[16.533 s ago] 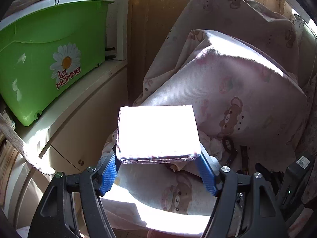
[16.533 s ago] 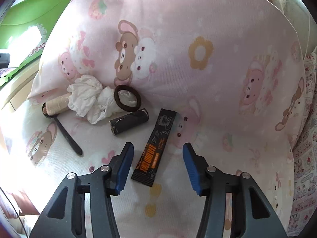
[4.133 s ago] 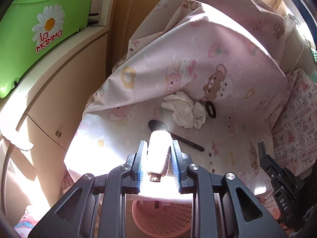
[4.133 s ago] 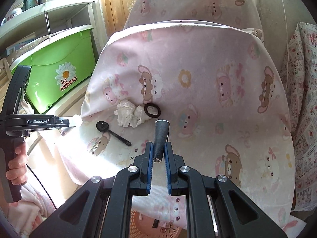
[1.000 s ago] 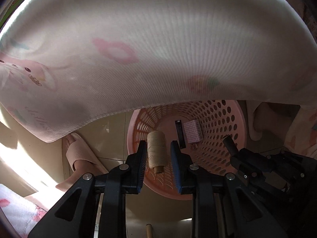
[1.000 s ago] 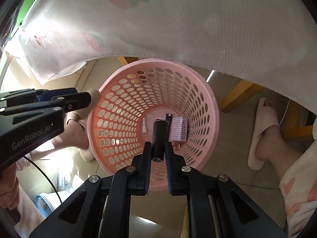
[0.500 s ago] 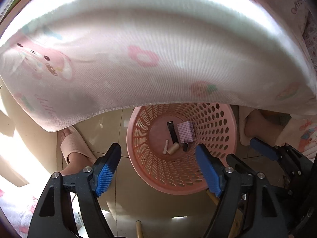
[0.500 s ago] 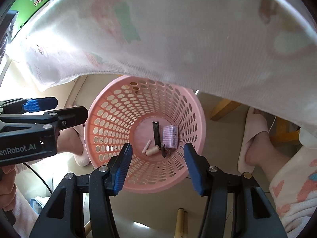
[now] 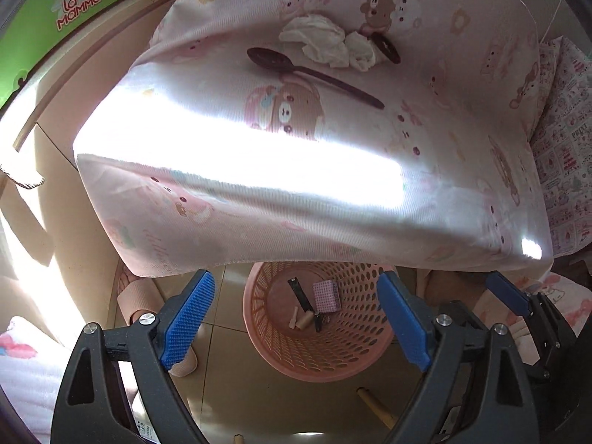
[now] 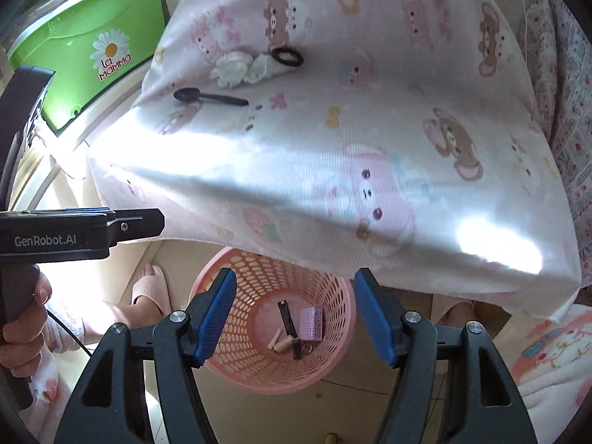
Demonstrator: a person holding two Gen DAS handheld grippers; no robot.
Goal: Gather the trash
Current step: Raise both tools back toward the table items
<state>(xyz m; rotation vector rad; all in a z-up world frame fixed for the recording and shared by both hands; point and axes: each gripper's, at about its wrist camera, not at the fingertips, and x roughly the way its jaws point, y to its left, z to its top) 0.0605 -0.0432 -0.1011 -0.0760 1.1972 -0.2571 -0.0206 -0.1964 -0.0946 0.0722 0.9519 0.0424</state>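
A pink perforated basket (image 9: pixel 333 355) (image 10: pixel 236 347) stands on the floor below the cushion's front edge. Inside lie a thread spool (image 9: pixel 304 321) (image 10: pixel 282 344), a black sachet (image 9: pixel 299 294), a pink checked pad (image 9: pixel 325 295) (image 10: pixel 310 323) and a dark tube (image 10: pixel 296 347). On the pink bear-print cushion (image 9: pixel 333 170) (image 10: pixel 333 155) lie crumpled white tissue (image 9: pixel 322 42) (image 10: pixel 240 66), a dark spoon (image 9: pixel 310 74) (image 10: pixel 207 98) and a dark hair tie (image 9: pixel 386 46) (image 10: pixel 288 55). My left gripper (image 9: pixel 296 322) and right gripper (image 10: pixel 296 318) are open and empty above the basket.
A green "La Mamma" tub (image 10: pixel 81 48) (image 9: pixel 48 11) sits on a beige cabinet at the left. Slippered feet (image 10: pixel 148 288) stand beside the basket. A patterned pillow (image 9: pixel 566 148) lies at the right. The left gripper's body shows in the right wrist view (image 10: pixel 74 236).
Both grippers have risen and tilted up from the basket, so the cushion top with tissue, spoon and hair tie is in view again. Both stay open; spool and tube lie in the basket.
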